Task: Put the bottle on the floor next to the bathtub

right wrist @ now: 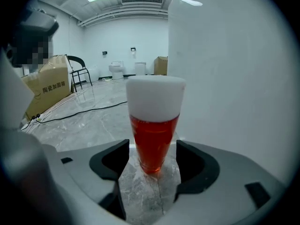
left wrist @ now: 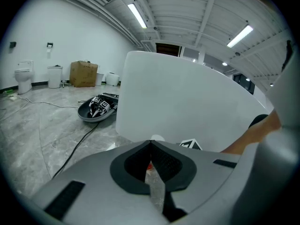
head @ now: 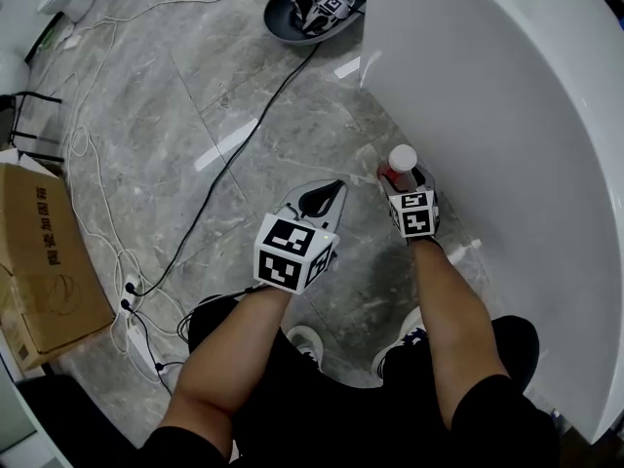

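A bottle of red liquid with a white cap stands upright on the marble floor, close against the white bathtub. My right gripper is open around it. In the right gripper view the bottle rests on the floor between the jaws of the right gripper, with a gap on each side, and the bathtub wall rises just to its right. My left gripper hovers just left of the bottle, shut and empty. In the left gripper view the left gripper has its jaws together, facing the bathtub.
A cardboard box sits at the left. Black and white cables run across the floor. A dark tray with marker cubes lies at the tub's far end. The person's shoes are below the grippers. A toilet stands far off.
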{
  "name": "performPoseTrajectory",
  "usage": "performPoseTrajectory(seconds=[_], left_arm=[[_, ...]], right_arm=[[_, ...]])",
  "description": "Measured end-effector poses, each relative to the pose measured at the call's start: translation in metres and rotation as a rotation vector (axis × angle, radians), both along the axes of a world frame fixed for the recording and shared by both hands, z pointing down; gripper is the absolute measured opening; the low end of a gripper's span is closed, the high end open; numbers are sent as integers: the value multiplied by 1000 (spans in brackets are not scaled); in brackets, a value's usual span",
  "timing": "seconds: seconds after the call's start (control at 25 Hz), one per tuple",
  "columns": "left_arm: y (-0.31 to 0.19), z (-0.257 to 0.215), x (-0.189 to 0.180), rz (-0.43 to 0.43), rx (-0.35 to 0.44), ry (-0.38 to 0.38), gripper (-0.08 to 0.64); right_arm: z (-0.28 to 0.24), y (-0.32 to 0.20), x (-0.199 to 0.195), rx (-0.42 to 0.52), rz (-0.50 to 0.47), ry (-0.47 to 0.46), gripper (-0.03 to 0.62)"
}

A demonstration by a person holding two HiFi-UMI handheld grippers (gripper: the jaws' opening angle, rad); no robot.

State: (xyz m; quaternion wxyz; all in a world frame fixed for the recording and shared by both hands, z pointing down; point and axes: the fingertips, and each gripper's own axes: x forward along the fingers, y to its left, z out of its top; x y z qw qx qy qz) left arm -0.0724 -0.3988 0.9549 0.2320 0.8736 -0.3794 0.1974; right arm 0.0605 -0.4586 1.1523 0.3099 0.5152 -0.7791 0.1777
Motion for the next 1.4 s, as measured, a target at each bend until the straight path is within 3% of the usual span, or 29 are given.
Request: performPoseTrajectory(seconds=[0.2, 0.32, 0.44, 0.52, 0.56, 0.64, 0.68, 0.8, 0.92, 1.04, 1.2, 1.4], left_arm=[[-9, -29, -1, -41, 26, 51, 17], [-15, -70, -7, -83, 90, 73, 17], [-12, -114, -6, -11, 194, -20, 17], [-7, -140, -2, 35, 221, -75, 17], [-4, -152, -1, 38, 213, -77, 17], [4, -172, 1, 12, 160, -35, 17], [9, -181, 2, -5, 127, -5, 17], [27, -203, -3, -38, 62, 19, 17], [44, -228, -6, -39, 22, -7, 17], [63, -264, -2, 24, 7, -32, 17], [91, -323, 3, 121, 11, -121, 17], [112, -406, -2, 61, -85, -44, 17]], right_arm=[[-14, 29, 11, -32, 15, 13, 288], [-43, 33, 21, -35, 13, 19, 287], [-82, 33, 22, -17, -21, 41, 285], [-106, 37, 27, -36, -23, 54, 280], [-115, 42, 33, -56, -2, 51, 252], [-129, 51, 47, -103, 66, 14, 59], [-136, 56, 52, -125, 101, -16, 47], [-165, 70, 53, -162, 130, -85, 37], [-215, 84, 38, -155, 15, -81, 37], [-283, 104, 26, -158, -76, -110, 37], [-391, 133, 7, -146, -155, -133, 36], [-530, 168, -8, -102, -130, -216, 36]])
